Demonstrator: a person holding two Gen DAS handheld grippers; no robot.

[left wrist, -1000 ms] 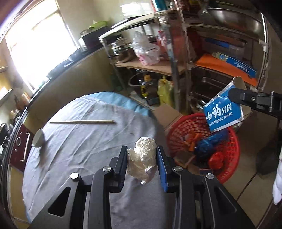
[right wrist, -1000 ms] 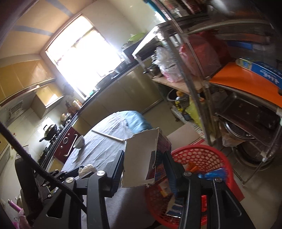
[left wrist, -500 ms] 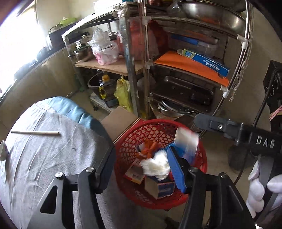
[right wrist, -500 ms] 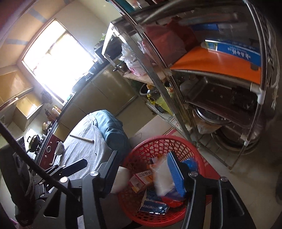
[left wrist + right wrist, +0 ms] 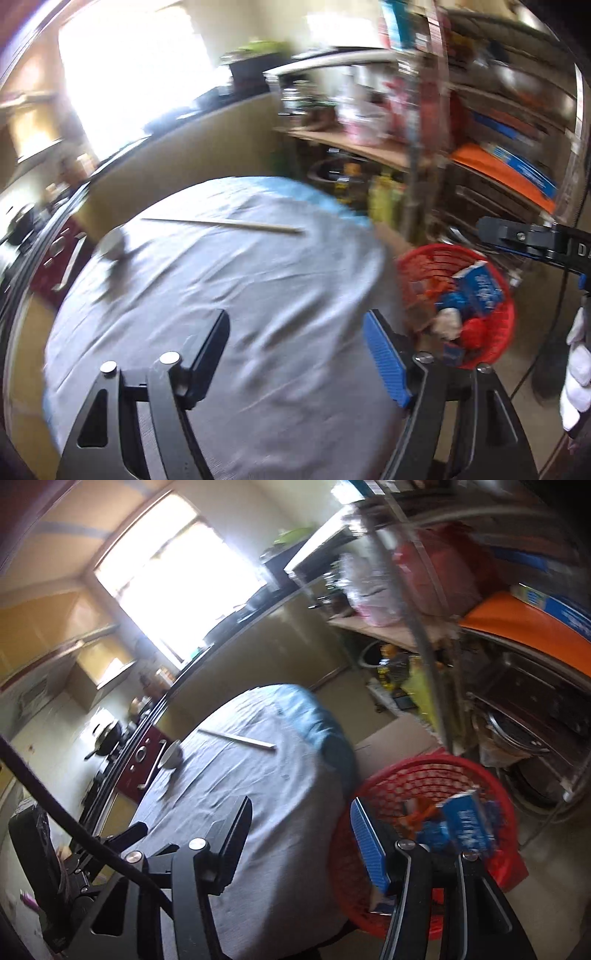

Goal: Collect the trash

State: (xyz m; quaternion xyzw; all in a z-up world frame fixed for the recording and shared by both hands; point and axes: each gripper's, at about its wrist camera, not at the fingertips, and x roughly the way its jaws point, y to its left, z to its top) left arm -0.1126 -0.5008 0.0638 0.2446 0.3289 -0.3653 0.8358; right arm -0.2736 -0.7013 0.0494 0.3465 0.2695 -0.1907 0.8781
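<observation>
A red plastic basket [image 5: 498, 332] [image 5: 413, 775] stands on the floor beside the grey-clothed round table [image 5: 229, 288] [image 5: 266, 794]. It holds a blue toothpaste box [image 5: 480, 288] [image 5: 465, 819], a crumpled white paper wad [image 5: 448, 323] and other trash. My left gripper [image 5: 295, 350] is open and empty above the table near its basket side. My right gripper [image 5: 303, 834] is open and empty over the table edge next to the basket; it also shows in the left wrist view [image 5: 524, 240]. Both views are motion-blurred.
A long wooden stick [image 5: 221, 223] [image 5: 236, 738] and a small metal bowl [image 5: 112, 245] [image 5: 171, 757] lie on the table. A metal shelf rack [image 5: 424, 147] [image 5: 436, 646] full of kitchen goods stands behind the basket. A counter with a stove runs along the left wall.
Both grippers opened and dropped the paper wad and the toothpaste box into the red basket. Both have since swung back left toward the table.
</observation>
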